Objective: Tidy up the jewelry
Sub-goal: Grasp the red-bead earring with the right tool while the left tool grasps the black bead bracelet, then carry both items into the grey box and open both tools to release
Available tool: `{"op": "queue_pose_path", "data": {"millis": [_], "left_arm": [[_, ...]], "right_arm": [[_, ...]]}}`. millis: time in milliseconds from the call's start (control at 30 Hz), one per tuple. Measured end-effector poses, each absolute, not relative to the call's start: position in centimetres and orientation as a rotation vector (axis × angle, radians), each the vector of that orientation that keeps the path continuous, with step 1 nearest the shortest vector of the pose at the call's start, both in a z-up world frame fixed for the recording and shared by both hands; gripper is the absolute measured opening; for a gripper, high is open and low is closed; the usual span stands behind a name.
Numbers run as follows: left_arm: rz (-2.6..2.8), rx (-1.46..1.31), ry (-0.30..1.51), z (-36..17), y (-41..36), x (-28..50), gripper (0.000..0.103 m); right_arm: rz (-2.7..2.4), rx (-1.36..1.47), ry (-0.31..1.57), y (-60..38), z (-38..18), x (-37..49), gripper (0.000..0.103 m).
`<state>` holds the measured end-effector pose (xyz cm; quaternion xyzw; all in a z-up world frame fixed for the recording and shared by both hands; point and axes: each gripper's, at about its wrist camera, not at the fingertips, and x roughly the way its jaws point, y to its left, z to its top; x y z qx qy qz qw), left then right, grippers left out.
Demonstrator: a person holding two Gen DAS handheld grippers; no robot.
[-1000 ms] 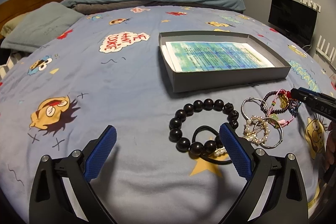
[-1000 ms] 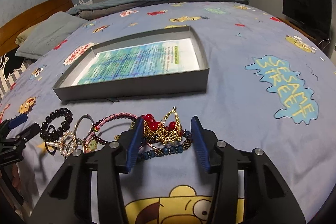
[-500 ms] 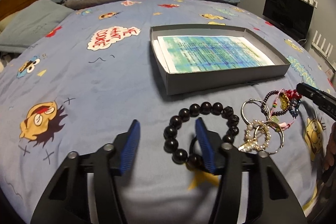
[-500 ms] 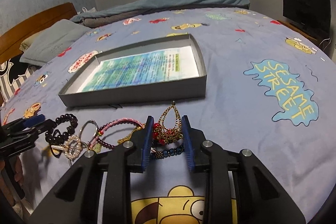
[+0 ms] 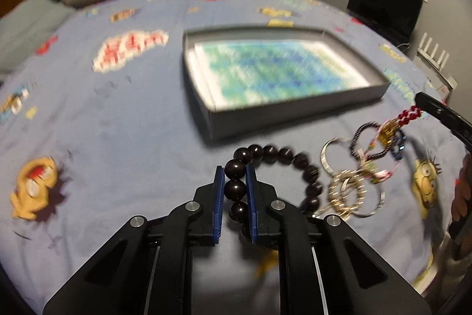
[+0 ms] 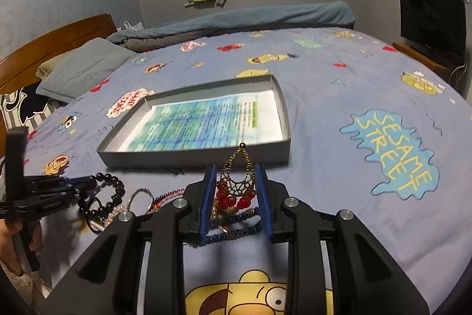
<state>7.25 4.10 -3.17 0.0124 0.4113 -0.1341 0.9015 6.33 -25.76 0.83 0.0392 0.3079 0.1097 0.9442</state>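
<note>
My left gripper (image 5: 234,171) is shut on the black bead bracelet (image 5: 283,155), whose beads sit between the blue pads. My right gripper (image 6: 234,171) is shut on the gold teardrop earring with red beads (image 6: 240,176), lifted a little off the bedspread. In the left wrist view the earring (image 5: 395,126) hangs at the right gripper's tip. A tangle of silver rings and pearl pieces (image 5: 351,191) and cord bracelets (image 5: 368,143) lies between the two. A dark blue bead bracelet (image 6: 233,229) lies under the right gripper. The grey tray (image 5: 295,115) lined with printed paper sits just beyond.
Everything lies on a blue cartoon-print bedspread (image 6: 339,96). Pillows (image 6: 82,70) and a wooden headboard (image 6: 44,46) are at the far left. A black TV (image 6: 432,22) stands at the right. The left gripper (image 6: 44,197) shows at the left edge of the right wrist view.
The left gripper moved onto the black bead bracelet and closed on it. The right gripper closed on the gold earring and raised it off the bedspread.
</note>
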Motion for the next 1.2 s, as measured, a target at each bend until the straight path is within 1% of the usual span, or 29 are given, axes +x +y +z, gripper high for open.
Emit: {"op": "queue_pose_path", "data": {"millis": [367, 500, 700, 933, 1100, 1200], "left_arm": [[-0.330, 0.080, 0.696, 4.3, 3.5, 5.1, 0.015], [-0.337, 0.096, 0.674, 5.7, 3.3, 5.8, 0.015], [-0.358, 0.118, 0.644, 7.8, 1.9, 9.0, 0.015], [-0.383, 0.148, 0.650, 6.9, 0.0, 13.7, 0.015], [-0.440, 0.113, 0.746, 3.8, -0.8, 17.2, 0.015], [-0.414, 0.155, 0.773, 1.9, -1.4, 19.4, 0.015]], "right_arm": [[0.222, 0.023, 0.551, -25.4, 4.6, 6.2, 0.027], [0.212, -0.003, 0.528, -25.3, 6.3, 7.6, 0.027], [0.197, -0.024, 0.510, -25.0, 8.0, 11.2, 0.027], [0.214, -0.030, 0.539, -24.2, 7.2, 15.3, 0.027], [0.235, -0.031, 0.640, -23.5, 4.4, 18.5, 0.027], [0.233, -0.013, 0.717, -23.4, 2.4, 21.5, 0.027]]}}
